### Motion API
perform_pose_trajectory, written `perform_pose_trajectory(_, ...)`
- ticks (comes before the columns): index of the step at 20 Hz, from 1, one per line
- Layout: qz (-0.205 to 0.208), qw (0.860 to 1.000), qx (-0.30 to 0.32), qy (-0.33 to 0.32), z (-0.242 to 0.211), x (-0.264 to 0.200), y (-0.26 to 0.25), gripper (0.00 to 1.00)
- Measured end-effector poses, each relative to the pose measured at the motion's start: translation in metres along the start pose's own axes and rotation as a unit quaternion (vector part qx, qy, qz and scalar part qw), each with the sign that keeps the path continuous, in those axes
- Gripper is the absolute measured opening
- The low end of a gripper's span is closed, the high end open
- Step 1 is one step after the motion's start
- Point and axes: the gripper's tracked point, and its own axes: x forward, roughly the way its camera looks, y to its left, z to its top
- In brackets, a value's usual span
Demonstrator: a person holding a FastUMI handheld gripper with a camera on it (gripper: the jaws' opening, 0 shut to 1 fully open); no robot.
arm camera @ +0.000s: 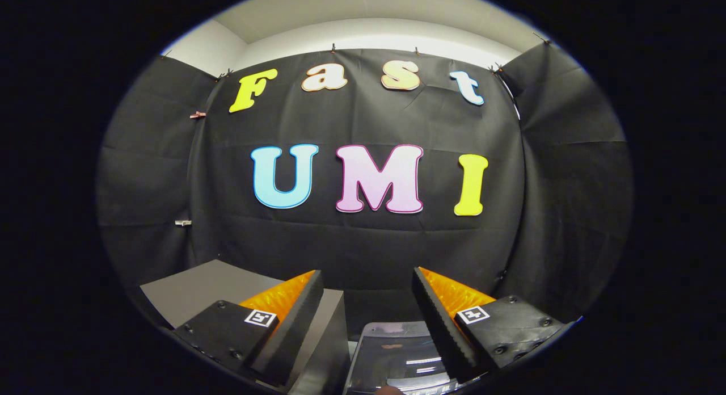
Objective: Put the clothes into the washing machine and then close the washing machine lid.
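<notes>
The gripper (pixel 367 281) is holding its fingers spread wide, gripping nothing, above a glossy dark rounded washing machine lid (pixel 397 355) beside a grey flat table (pixel 198 287).

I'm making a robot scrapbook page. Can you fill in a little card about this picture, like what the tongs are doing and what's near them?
tongs: open, fingers apart, holding nothing
between the fingers: a glossy dark lid-like panel low down, likely the washing machine's top, partly hidden
beside the fingers: a grey flat surface, like a table or box top
beyond the fingers: the booth's black cloth wall
clothes: can't tell where they are from here
task step: nothing picked up yet
</notes>
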Motion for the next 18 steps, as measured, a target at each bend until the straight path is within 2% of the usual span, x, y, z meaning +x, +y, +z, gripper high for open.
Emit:
perform_pose_trajectory(8,0.017,1.0,-0.002,0.008,-0.01,-0.001,0.02,1.0)
perform_pose_trajectory(18,0.029,1.0,-0.011,0.002,-0.003,0.003,0.032,1.0)
